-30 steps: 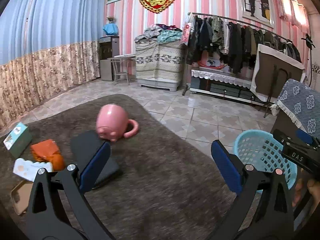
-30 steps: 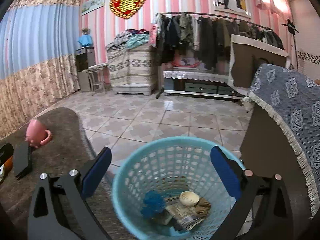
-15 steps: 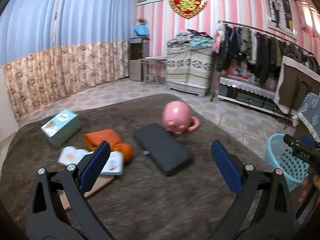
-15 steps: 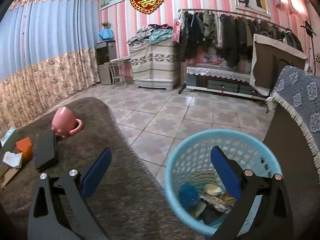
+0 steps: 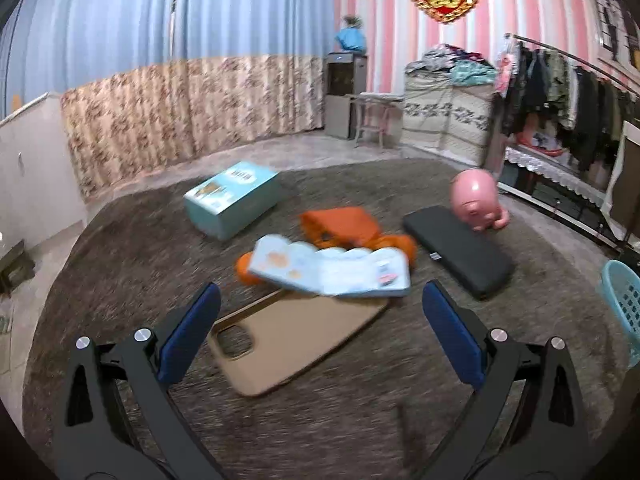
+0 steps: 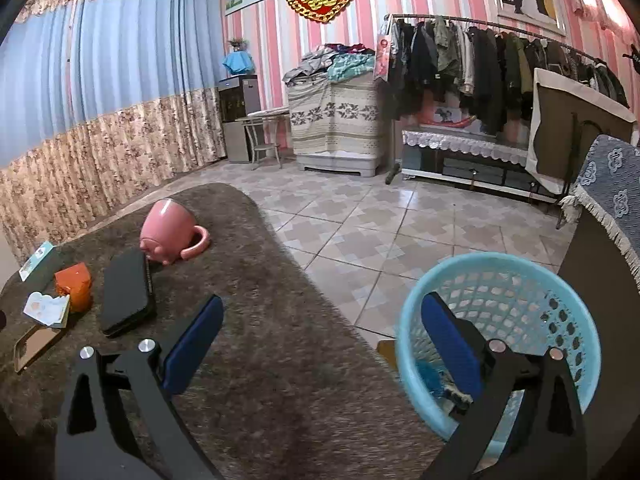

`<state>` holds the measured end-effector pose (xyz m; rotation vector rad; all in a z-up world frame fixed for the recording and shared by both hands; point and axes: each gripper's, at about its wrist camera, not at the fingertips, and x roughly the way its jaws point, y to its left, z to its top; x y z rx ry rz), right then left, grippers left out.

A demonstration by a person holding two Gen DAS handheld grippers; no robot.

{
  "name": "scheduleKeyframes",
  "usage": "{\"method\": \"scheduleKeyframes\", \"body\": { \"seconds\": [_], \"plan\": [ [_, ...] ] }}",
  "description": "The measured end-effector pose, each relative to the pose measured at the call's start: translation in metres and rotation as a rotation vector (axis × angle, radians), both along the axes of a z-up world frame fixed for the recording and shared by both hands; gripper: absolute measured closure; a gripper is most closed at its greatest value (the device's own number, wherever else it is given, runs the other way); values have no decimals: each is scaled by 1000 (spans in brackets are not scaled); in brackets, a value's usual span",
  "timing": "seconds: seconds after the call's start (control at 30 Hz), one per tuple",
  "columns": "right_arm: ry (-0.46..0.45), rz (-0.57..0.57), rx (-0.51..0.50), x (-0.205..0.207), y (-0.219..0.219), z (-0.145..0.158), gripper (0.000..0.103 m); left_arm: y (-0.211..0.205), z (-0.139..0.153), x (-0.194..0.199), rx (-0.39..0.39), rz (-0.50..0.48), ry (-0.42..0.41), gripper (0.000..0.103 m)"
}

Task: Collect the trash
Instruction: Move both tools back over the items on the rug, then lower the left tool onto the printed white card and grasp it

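A pale blue printed wrapper lies on the brown rug over an orange crumpled packet and a tan phone case. My left gripper hovers open just in front of them, nothing between its fingers. In the right wrist view the same wrapper and orange packet lie far left. My right gripper stands open over the rug's edge, its right finger in front of the light blue basket, which holds some trash.
A pink mug lies tipped beside a black flat case. A teal box sits further back on the rug. The basket's rim shows at right. A cloth-covered table stands right of the basket.
My left gripper swung left and closer to the litter pile, which now fills its centre. My right gripper drew back and left, so the basket sits at the lower right.
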<state>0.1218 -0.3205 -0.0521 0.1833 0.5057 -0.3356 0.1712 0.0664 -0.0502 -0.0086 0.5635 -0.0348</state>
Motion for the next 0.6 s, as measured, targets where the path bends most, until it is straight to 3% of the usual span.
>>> {"method": "scheduleKeyframes", "body": {
  "seconds": [0.2, 0.37, 0.47, 0.6],
  "plan": [
    [26, 36, -4, 13, 14, -4, 6, 27, -14, 19, 38, 40, 41, 6],
    [34, 48, -24, 14, 19, -5, 6, 52, -26, 51, -43, 64, 127, 7],
    [39, 53, -19, 17, 18, -5, 6, 57, -33, 67, -95, 47, 168, 17],
    [54, 59, -23, 20, 19, -6, 6, 52, -44, 87, -91, 24, 222, 30]
  ]
}}
